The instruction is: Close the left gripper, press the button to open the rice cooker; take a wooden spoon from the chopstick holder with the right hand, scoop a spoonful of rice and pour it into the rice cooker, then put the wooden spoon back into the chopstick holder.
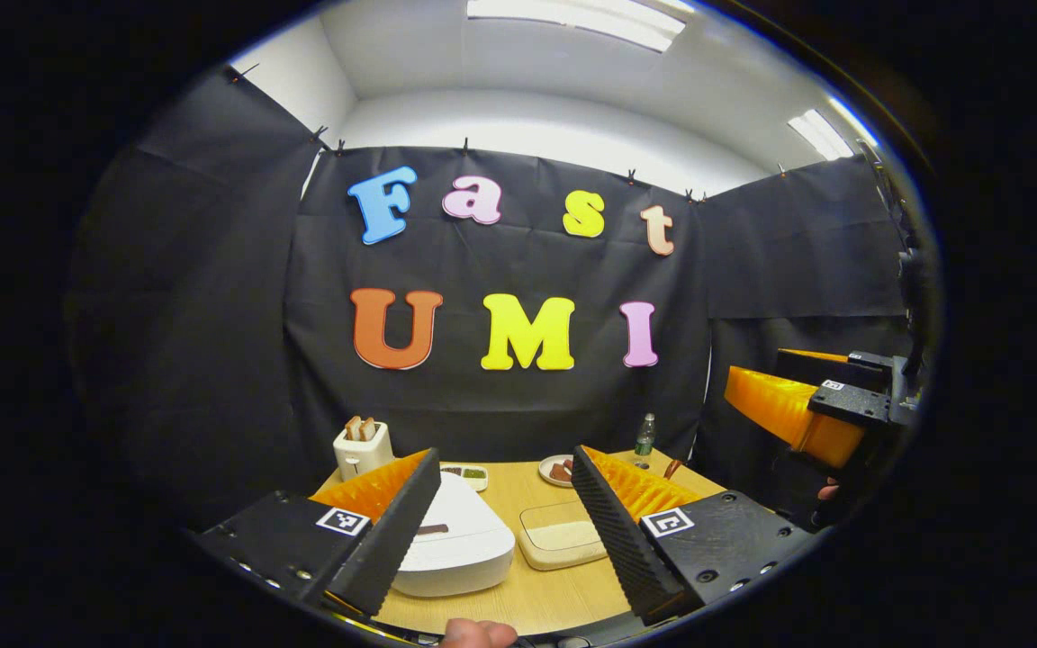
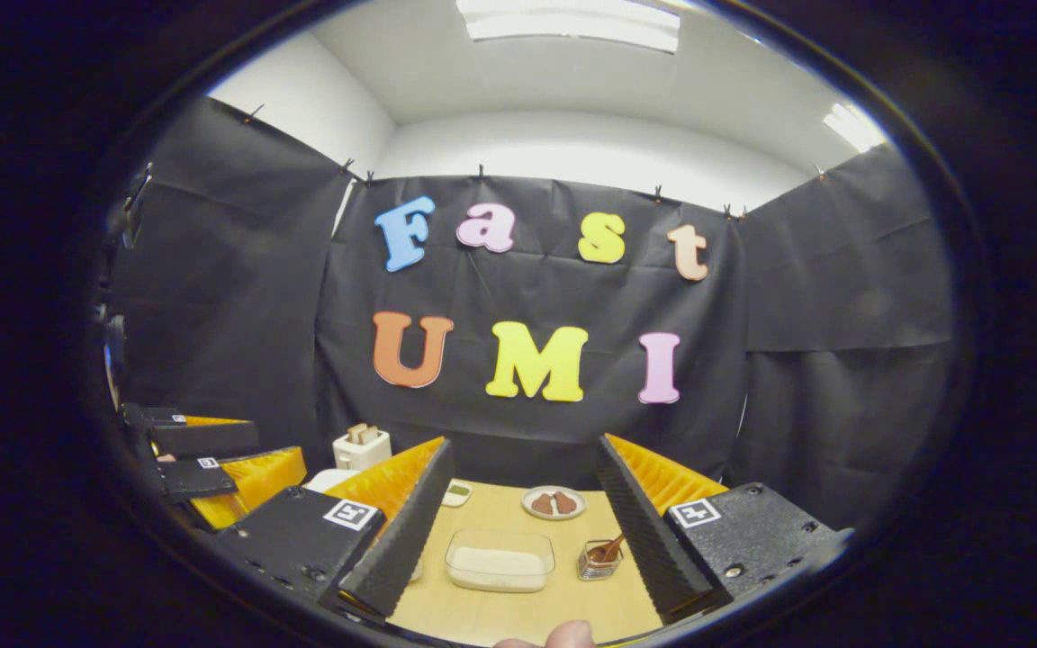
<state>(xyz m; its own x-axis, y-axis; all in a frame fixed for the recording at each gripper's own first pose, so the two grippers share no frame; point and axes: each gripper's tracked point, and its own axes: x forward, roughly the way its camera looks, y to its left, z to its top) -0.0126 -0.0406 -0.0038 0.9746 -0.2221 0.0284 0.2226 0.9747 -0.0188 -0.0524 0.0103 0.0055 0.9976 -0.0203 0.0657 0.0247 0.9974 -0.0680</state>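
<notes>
Both claws, left (image 1: 505, 522) and right (image 2: 523, 517), wide apart above tabletop (image 2: 518, 612) with lidded white rice cooker (image 1: 455, 549); no legible labels.

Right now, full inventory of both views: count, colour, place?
White domed rice cooker: 1, lid shut, table's near left.
Clear rectangular rice container: 1, whitish rice, table centre.
Small clear chopstick holder: 1, wooden spoon inside, right of container.
White toaster: 1, toast in slots, far left.
Round white plate: 1, brown food, far centre.
Small white dish: 1, green and brown contents, far side.
Clear bottle: 1, far right.
Light wooden table: 1.
Left gripper: open.
Right gripper: open.
</notes>
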